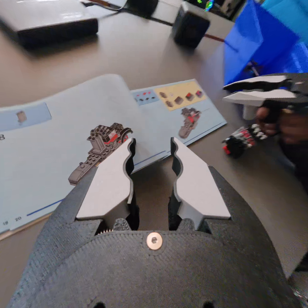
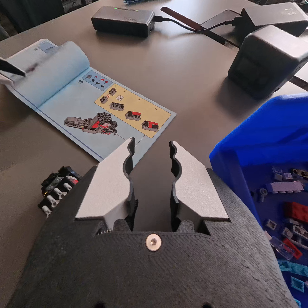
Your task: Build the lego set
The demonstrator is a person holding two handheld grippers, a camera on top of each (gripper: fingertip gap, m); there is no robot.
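An open instruction booklet (image 1: 66, 133) lies flat on the dark table, also in the right wrist view (image 2: 83, 103). A partly built black, grey and red lego model (image 1: 241, 141) sits on the table right of the booklet; in the right wrist view (image 2: 56, 188) it lies just left of my right gripper. My left gripper (image 1: 152, 141) is open and empty, hovering over the booklet's near edge. My right gripper (image 2: 150, 141) is open and empty, between the model and the blue bin; it also shows in the left wrist view (image 1: 224, 93), held in a hand.
A blue bin (image 2: 241, 150) with several loose bricks (image 2: 296, 211) stands at the right. A black power bank (image 2: 123, 20) with a cable and a dark cube-shaped device (image 2: 266, 63) stand at the back. A flat dark box (image 1: 50, 25) lies at the far left.
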